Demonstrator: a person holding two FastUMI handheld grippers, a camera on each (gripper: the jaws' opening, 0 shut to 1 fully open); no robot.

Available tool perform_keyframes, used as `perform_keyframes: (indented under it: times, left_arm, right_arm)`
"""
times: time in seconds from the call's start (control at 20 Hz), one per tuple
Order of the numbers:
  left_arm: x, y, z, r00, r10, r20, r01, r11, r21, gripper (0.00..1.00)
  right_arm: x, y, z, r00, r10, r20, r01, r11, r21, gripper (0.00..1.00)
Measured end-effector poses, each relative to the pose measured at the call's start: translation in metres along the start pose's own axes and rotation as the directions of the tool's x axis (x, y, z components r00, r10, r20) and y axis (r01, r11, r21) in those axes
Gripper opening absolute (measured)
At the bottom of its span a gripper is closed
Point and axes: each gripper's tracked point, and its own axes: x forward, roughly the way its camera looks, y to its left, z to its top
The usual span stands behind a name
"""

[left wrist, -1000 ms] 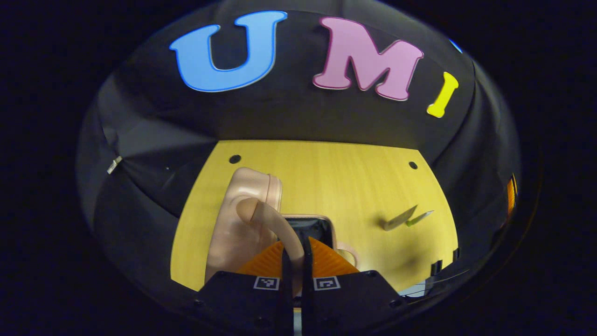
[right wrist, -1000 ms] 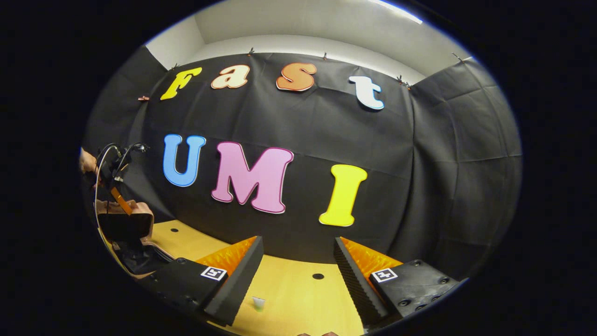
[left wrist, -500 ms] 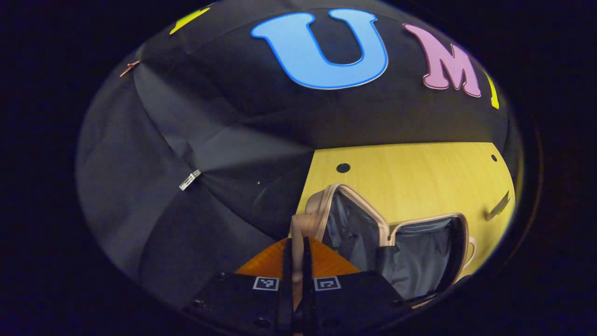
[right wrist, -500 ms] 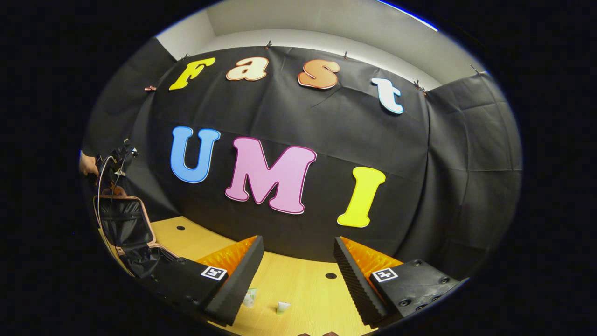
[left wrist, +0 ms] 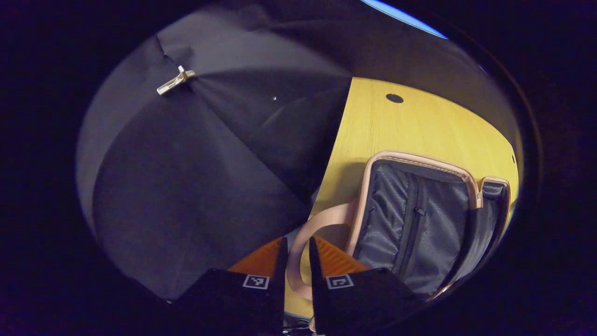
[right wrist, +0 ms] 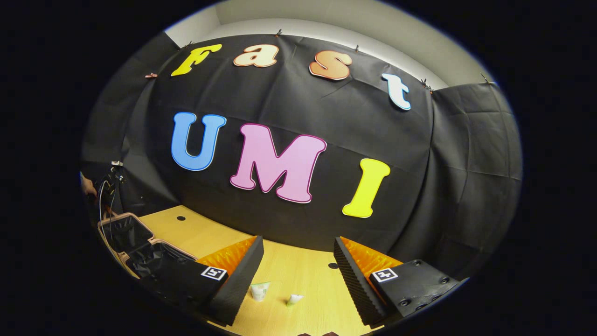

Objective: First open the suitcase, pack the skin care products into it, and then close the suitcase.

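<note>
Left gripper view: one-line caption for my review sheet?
Left gripper straddles the handle of the open suitcase lying on the wooden table.

Suitcase (left wrist: 419, 219) laid open on yellow table (left wrist: 415, 126), grey lining exposed, pink handle (left wrist: 308, 247) looped between slightly parted fingers of left gripper (left wrist: 295, 261), black cloth hung behind.

suitcase (left wrist: 419, 219) cut off lower right; tubes (right wrist: 259, 290) tiny

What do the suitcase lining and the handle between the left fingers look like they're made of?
Suitcase lining: thin grey woven fabric, likely nylon or polyester, judging by its slight sheen, wrinkles and zip seam.
Handle: smooth matte beige loop, probably plastic or rubber; the look leaves it open.
</note>
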Motion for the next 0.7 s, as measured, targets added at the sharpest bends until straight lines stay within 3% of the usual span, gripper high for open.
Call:
perform_keyframes:
  times: [0.1, 0.15, 0.25, 0.4, 0.5, 0.55, 0.65, 0.7]
  left_arm:
    - [-0.012, 0.015, 0.012, 0.998, 0.011, 0.068, -0.010, 1.000, -0.020, 0.40]
    - [-0.027, 0.015, 0.025, 0.992, 0.006, 0.124, -0.004, 1.000, -0.017, 0.67]
    - [-0.070, -0.012, 0.061, 0.949, -0.051, 0.310, 0.040, 0.998, 0.043, 0.92]
    - [-0.182, -0.097, 0.106, 0.826, -0.211, 0.523, 0.132, 0.974, 0.184, 0.95]
    - [-0.259, -0.178, 0.116, 0.714, -0.379, 0.588, 0.238, 0.922, 0.306, 0.97]
    - [-0.291, -0.224, 0.115, 0.659, -0.463, 0.593, 0.285, 0.883, 0.372, 0.97]
    - [-0.343, -0.314, 0.101, 0.543, -0.633, 0.552, 0.363, 0.770, 0.525, 0.97]
    - [-0.355, -0.351, 0.090, 0.509, -0.690, 0.514, 0.396, 0.718, 0.572, 0.97]
  right_arm:
    - [0.000, 0.007, 0.001, 1.000, 0.011, 0.002, -0.011, 1.000, -0.002, 0.96]
    - [-0.001, 0.009, 0.002, 1.000, 0.014, 0.004, -0.014, 1.000, 0.004, 0.96]
    - [0.001, 0.009, -0.001, 1.000, 0.011, 0.004, -0.011, 1.000, 0.027, 0.96]
    - [0.001, 0.001, -0.003, 1.000, -0.014, 0.025, 0.012, 0.998, 0.063, 0.96]
    - [0.002, -0.013, -0.006, 0.998, -0.048, 0.043, 0.045, 0.997, 0.065, 0.96]
    - [0.001, -0.019, -0.009, 0.997, -0.061, 0.047, 0.057, 0.996, 0.069, 0.96]
    - [0.000, -0.029, -0.016, 0.997, -0.069, 0.042, 0.065, 0.994, 0.088, 0.95]
    - [-0.001, -0.033, -0.020, 0.997, -0.068, 0.036, 0.064, 0.993, 0.097, 0.96]
